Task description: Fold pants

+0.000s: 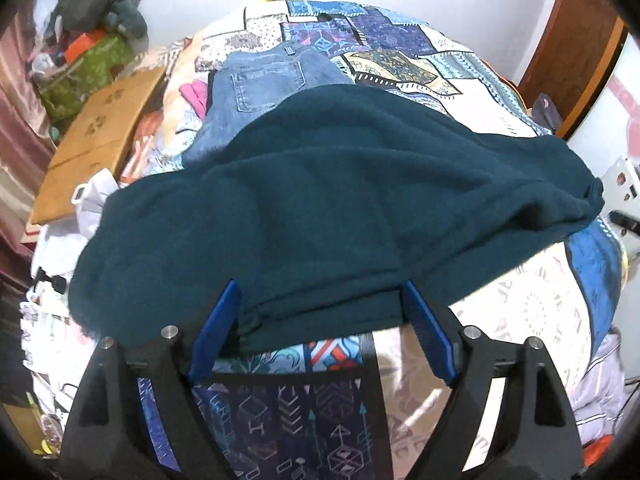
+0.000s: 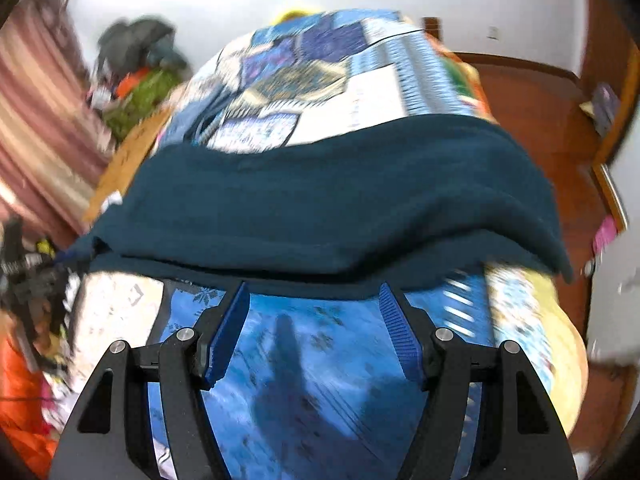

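Observation:
Dark teal fleece pants [image 1: 320, 208] lie folded across the patchwork bedspread [image 1: 392, 56]. My left gripper [image 1: 322, 300] is open, its blue fingers [image 1: 224, 320] straddling the pants' near edge. In the right wrist view the same pants [image 2: 340, 200] stretch across the bed. My right gripper [image 2: 314, 300] is open, its blue fingertips [image 2: 394, 320] at the pants' near hem, over the blue part of the bedspread [image 2: 312, 360]. That view is motion-blurred.
Folded blue jeans [image 1: 260, 80] lie beyond the teal pants. A cardboard box [image 1: 100, 132] and a heap of bags and clothes [image 1: 92, 20] stand at the left. A wooden door [image 1: 576, 48] is at the right. White clutter [image 1: 60, 280] lines the bed's left edge.

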A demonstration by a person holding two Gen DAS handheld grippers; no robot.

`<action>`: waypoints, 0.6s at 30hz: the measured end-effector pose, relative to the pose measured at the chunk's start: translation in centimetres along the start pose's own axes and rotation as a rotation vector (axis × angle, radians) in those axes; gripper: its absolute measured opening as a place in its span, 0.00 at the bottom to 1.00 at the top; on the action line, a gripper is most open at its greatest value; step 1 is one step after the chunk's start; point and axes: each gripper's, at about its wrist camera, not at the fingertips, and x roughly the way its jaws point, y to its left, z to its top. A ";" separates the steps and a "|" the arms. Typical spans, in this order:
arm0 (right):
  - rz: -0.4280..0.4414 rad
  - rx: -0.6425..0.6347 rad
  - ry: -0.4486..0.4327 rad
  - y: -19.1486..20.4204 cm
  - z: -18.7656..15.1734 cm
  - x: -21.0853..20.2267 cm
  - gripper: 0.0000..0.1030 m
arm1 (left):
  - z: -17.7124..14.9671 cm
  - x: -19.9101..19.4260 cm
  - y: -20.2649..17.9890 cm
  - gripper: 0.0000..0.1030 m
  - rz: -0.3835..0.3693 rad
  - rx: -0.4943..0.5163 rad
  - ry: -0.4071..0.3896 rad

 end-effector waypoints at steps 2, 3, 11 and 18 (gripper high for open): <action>-0.031 0.040 -0.038 -1.8 0.1 -1.6 0.65 | 0.3 -0.3 0.2 0.81 -0.005 -0.018 0.009; -0.049 0.062 -0.056 -2.7 0.3 -2.2 0.66 | 0.5 -0.5 0.5 0.81 -0.011 -0.033 0.012; -0.114 0.293 -0.127 -10.1 1.8 -3.4 0.67 | 4.2 -2.0 1.6 0.81 0.011 -0.107 -0.073; -0.125 0.456 -0.063 -14.0 3.1 0.4 0.67 | 7.3 0.3 2.0 0.81 0.011 -0.161 -0.063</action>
